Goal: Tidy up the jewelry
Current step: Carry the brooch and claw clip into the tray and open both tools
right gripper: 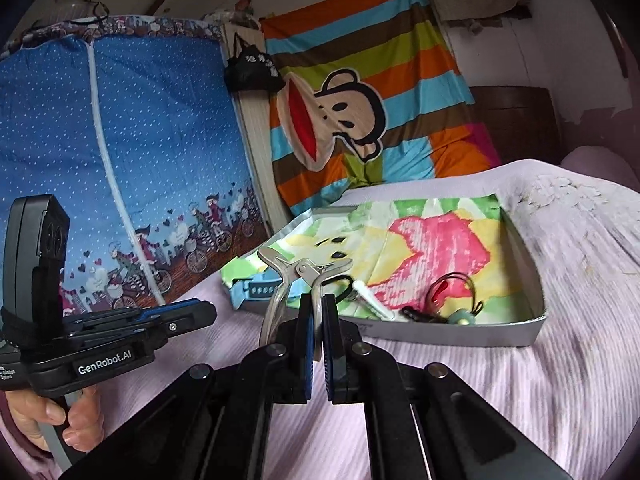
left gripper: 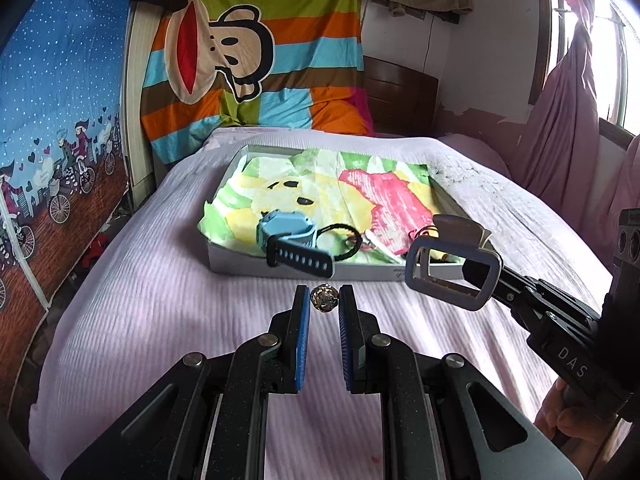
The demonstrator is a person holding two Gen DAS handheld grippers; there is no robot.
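Bedspread underneath; right gripper holds hair clip lengthwise, pointing away

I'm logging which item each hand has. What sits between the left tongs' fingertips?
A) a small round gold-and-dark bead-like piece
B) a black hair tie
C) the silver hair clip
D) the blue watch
A: the small round piece sits between the left tongs fingertips, in front of the tray.

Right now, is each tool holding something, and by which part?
The left tool has a small gold ring between its tips; whether it is gripped cannot be told. The right tool is shut on one handle of a metal hair clip.
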